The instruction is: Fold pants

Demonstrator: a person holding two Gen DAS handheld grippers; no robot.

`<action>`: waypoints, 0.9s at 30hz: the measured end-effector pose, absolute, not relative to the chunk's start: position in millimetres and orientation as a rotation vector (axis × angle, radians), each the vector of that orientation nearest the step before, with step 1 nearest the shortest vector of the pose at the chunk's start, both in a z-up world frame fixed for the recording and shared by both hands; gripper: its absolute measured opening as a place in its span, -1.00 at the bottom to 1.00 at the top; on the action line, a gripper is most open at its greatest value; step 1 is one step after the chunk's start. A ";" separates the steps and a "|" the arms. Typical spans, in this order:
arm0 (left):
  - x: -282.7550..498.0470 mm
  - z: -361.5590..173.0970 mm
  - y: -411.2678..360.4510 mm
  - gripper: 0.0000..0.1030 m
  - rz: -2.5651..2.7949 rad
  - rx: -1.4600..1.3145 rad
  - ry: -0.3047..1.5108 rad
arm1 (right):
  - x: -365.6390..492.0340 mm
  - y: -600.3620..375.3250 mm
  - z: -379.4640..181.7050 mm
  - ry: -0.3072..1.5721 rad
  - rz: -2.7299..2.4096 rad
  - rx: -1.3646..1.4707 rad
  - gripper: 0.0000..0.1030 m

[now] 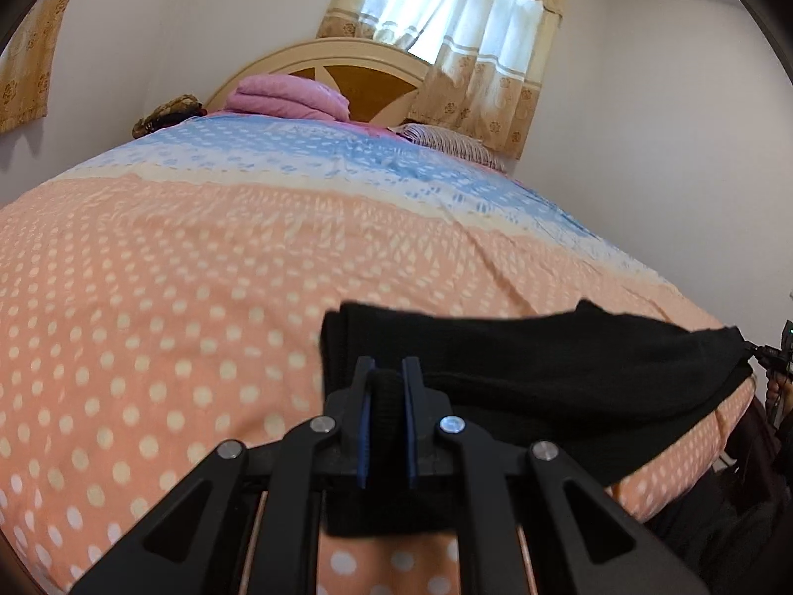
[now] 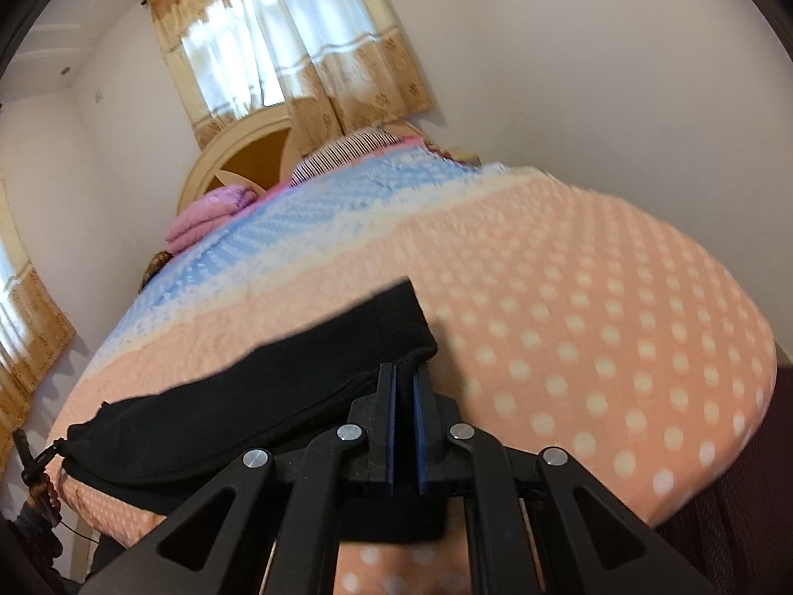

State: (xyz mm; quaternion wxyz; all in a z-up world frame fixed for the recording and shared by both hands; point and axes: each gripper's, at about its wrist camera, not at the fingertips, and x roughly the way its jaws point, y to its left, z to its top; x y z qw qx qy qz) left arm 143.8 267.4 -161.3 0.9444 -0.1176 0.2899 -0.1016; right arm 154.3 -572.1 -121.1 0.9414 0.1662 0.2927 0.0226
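Observation:
Black pants (image 1: 570, 367) are stretched between my two grippers above the near end of a bed. My left gripper (image 1: 389, 372) is shut on one end of the pants, with a roll of black cloth pinched between its blue pads. In the right wrist view the pants (image 2: 257, 391) run left from my right gripper (image 2: 405, 372), which is shut on the other end. Each view shows the other gripper small at the far end of the cloth: the right gripper (image 1: 765, 354) and the left gripper (image 2: 42, 456). The lower folds hang onto the bedspread.
The bed has an orange polka-dot and blue bedspread (image 1: 198, 258). A folded pink blanket (image 1: 287, 96) and a striped pillow (image 1: 456, 141) lie by the cream headboard (image 1: 347, 57). A curtained window (image 1: 456, 25) is behind. White walls stand on both sides.

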 end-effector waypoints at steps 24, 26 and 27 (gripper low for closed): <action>65.8 -162.8 320.0 -0.10 -0.023 -0.283 0.561 | 101.3 -499.5 -75.1 0.538 0.145 0.195 -0.06; 68.7 -160.6 307.8 -0.10 -0.064 -0.315 0.570 | 110.2 -450.4 -72.1 0.563 0.230 0.107 -0.06; 71.8 -159.8 300.2 -0.10 -0.082 -0.322 0.582 | 114.5 -427.6 -72.8 0.577 0.269 0.069 -0.06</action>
